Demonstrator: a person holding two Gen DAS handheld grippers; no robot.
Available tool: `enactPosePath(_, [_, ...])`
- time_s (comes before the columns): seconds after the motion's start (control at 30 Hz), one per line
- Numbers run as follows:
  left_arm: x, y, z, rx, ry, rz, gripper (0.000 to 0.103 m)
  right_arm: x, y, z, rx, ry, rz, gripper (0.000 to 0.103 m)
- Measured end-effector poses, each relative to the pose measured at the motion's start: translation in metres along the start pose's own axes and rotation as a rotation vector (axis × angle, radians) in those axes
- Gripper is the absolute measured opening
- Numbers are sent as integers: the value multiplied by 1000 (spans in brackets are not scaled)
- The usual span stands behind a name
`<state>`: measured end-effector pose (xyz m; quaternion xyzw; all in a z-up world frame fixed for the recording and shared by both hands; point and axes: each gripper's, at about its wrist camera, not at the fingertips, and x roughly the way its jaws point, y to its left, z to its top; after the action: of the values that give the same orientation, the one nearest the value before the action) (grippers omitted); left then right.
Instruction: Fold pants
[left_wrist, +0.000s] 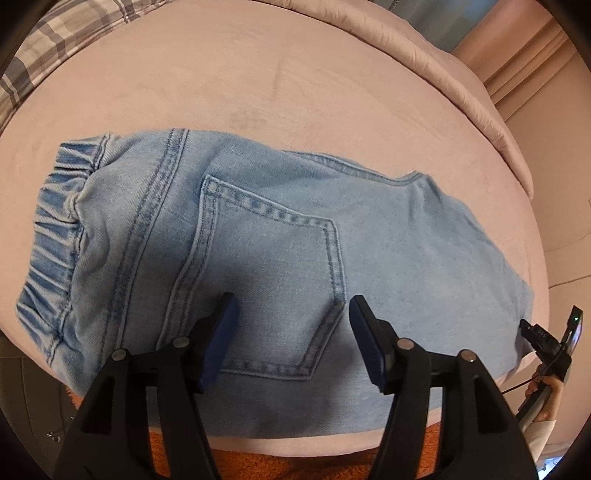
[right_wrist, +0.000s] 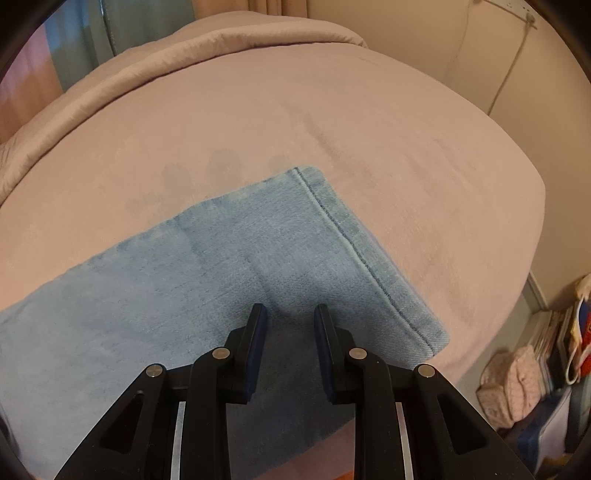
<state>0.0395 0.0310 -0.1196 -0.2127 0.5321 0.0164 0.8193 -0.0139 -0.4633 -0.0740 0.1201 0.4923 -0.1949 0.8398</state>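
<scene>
Left wrist view: the pants (left_wrist: 277, 266) lie flat on a pink bed (left_wrist: 295, 92), back side up, with the elastic waistband (left_wrist: 51, 240) at the left and a back pocket (left_wrist: 273, 280) in the middle. The left hand-held gripper (left_wrist: 291, 306) hovers over the pocket with its jaws wide apart, holding nothing. At the far right edge a hand (left_wrist: 546, 387) holds the other tool. A plaid cloth (left_wrist: 55, 44) shows at the far left, and something orange (left_wrist: 280, 461) lies beyond the near edge of the bed.

Right wrist view: the leg end of the pants (right_wrist: 258, 266) lies on the bed (right_wrist: 369, 129), the hem (right_wrist: 362, 254) running from far to near on the right. The right hand-held gripper (right_wrist: 290, 314) hangs above the cloth near the hem, jaws apart and empty. Bags and books (right_wrist: 535, 369) sit on the floor at the right.

Judging from how they lie, the pants look already folded lengthwise, with the cross fold yet to come. The risk is a shallow pinch: if either gripper catches only the top layer, the layers would part when lifted and the fold would come out skewed. The denim near the bed's near edge could also slide off if it is dragged that way.
</scene>
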Motion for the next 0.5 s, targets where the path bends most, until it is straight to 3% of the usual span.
enactPosePath(0.5, [-9, 16, -4, -23, -1, -61, 71, -2, 7, 2, 7, 13, -32, 24])
